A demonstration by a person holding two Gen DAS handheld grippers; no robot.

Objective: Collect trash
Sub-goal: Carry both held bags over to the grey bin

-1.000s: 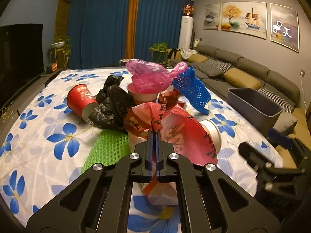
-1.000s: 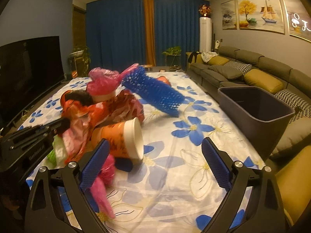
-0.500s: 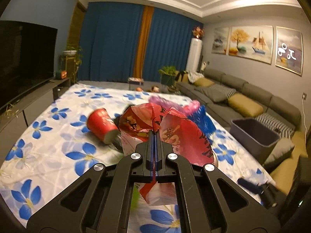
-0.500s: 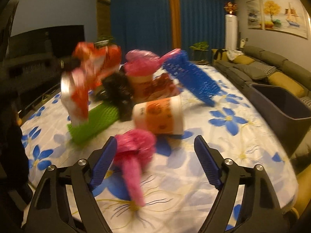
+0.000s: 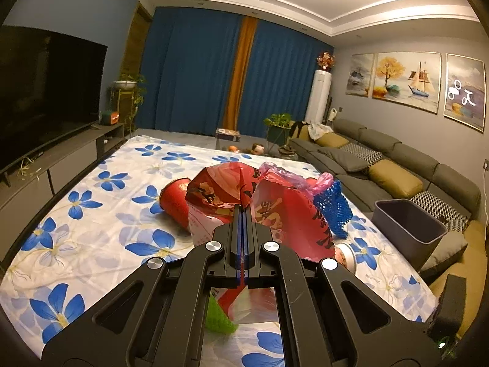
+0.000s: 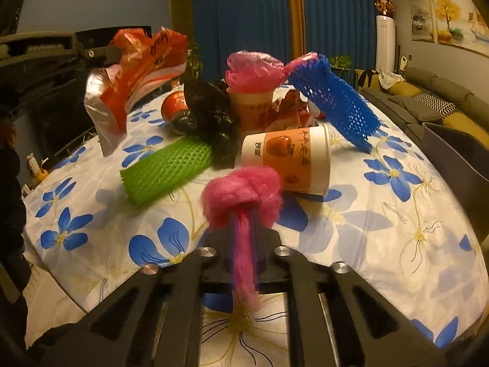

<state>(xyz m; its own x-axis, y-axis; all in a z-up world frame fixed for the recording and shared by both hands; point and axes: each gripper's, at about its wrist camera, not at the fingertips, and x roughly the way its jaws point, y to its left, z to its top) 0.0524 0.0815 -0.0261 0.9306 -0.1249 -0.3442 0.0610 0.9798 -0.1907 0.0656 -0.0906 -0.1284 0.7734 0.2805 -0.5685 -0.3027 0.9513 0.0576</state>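
Note:
My left gripper [image 5: 243,214] is shut on a red plastic wrapper [image 5: 275,208] and holds it above the table; the wrapper also shows high at the left in the right wrist view [image 6: 137,70]. My right gripper [image 6: 244,223] is shut on a knotted pink plastic bag [image 6: 244,195] at the table's near side. A pile of trash lies on the floral tablecloth [image 6: 397,214]: an orange paper cup [image 6: 290,159] on its side, green foam netting [image 6: 168,168], blue foam netting [image 6: 336,104], a black bag [image 6: 207,107], a red cup [image 5: 175,202] and a pink bag [image 6: 253,70] on a cup.
A grey bin [image 5: 409,229] stands to the right of the table, in front of a long sofa [image 5: 397,165]. A TV [image 5: 45,88] on a low cabinet is to the left. Blue curtains hang at the back.
My left gripper has lifted the red wrapper higher above the table. My right gripper has moved up to the pink bag and shut on it.

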